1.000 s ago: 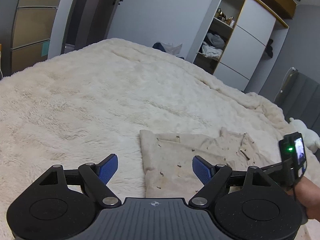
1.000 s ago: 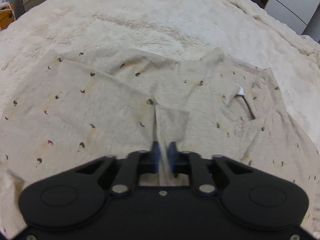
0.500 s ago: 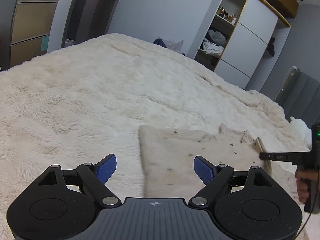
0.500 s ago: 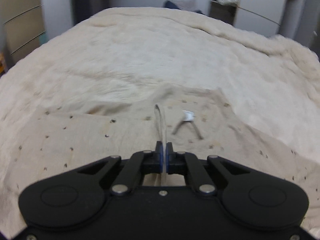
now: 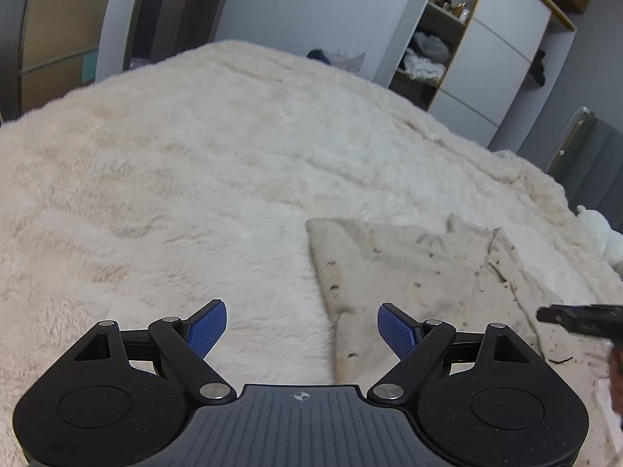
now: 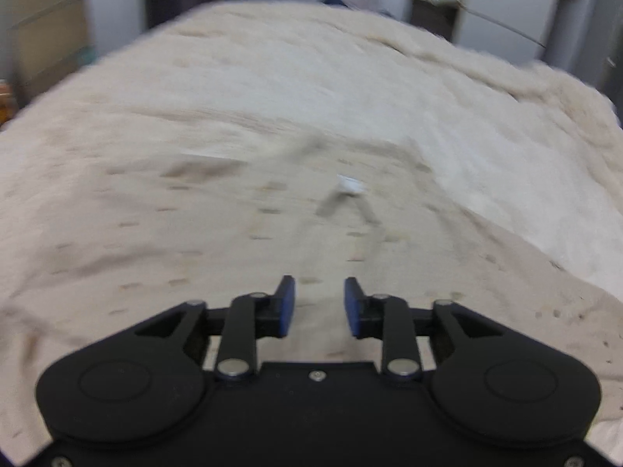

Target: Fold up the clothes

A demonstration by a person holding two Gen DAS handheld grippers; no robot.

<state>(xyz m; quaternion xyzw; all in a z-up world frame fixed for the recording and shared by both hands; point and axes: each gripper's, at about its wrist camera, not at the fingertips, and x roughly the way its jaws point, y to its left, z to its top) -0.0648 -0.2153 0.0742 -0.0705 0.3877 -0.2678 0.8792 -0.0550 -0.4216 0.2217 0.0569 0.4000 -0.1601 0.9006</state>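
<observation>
A beige garment with small dark specks (image 5: 420, 272) lies flat on the fluffy cream bed cover (image 5: 194, 179). Its folded left edge runs toward my left gripper (image 5: 301, 329), which is open, empty, and hovering above that edge. In the blurred right wrist view the garment (image 6: 194, 241) fills the foreground, with its white neck label (image 6: 350, 186) ahead. My right gripper (image 6: 319, 307) is open and empty just above the cloth. Its black tip also shows in the left wrist view (image 5: 576, 319) at the right edge.
The cream bed cover (image 6: 350, 89) stretches far beyond the garment. An open wardrobe with shelves of clothes (image 5: 428, 54) stands behind the bed. A white plush toy (image 5: 599, 229) lies at the right. A dark door (image 5: 187, 7) is at the back left.
My right gripper has opened and let go of the garment fold it was pinching. The cloth now lies flat. The left gripper stayed open with little movement.
</observation>
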